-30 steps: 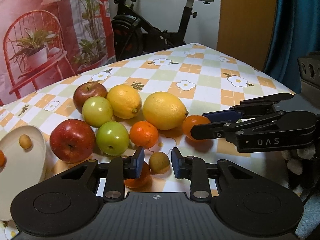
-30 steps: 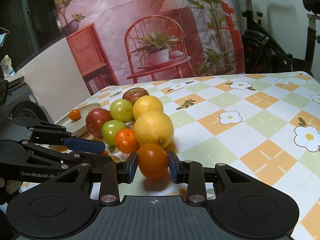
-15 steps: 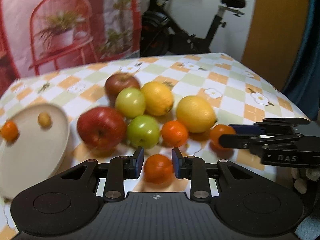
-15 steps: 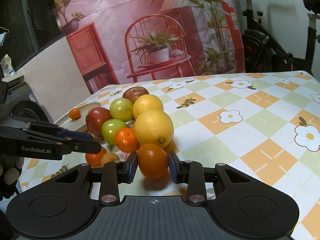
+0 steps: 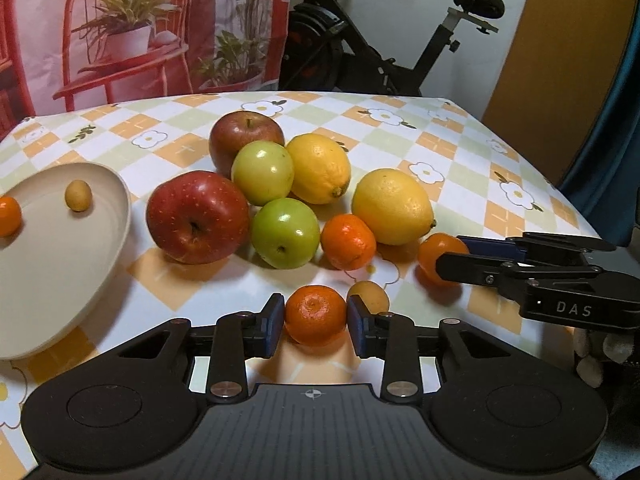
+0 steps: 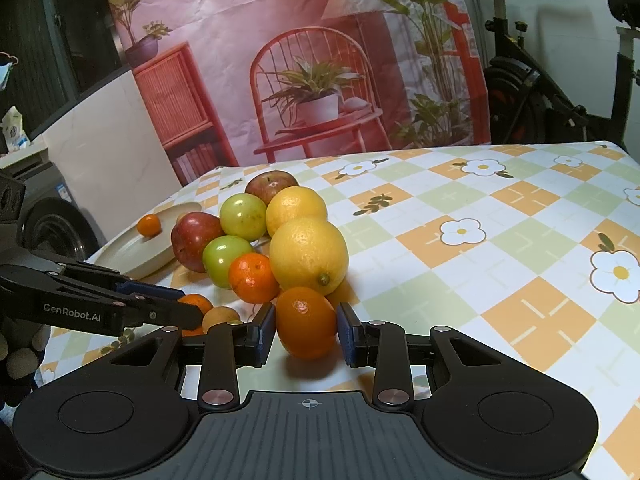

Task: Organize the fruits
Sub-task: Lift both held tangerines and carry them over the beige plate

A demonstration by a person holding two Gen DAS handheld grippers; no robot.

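Observation:
My left gripper (image 5: 316,322) is shut on a small tangerine (image 5: 315,314), held just above the tablecloth. My right gripper (image 6: 306,330) is shut on an orange (image 6: 306,322) that rests on the cloth below a big lemon (image 6: 308,255). The pile holds two red apples (image 5: 198,216), two green apples (image 5: 285,233), a second lemon (image 5: 319,168), another tangerine (image 5: 347,241) and a small brown fruit (image 5: 370,295). A beige plate (image 5: 56,264) at left holds a small orange (image 5: 8,216) and a small yellow fruit (image 5: 79,195).
The table has a checked flower tablecloth (image 6: 500,216). Its right edge (image 5: 576,208) drops off near a blue curtain. An exercise bike (image 5: 380,52) and a printed backdrop (image 6: 280,60) stand behind the table.
My left gripper swung left from the small brown fruit to the tangerine and closed on it. The right gripper stayed shut on its orange.

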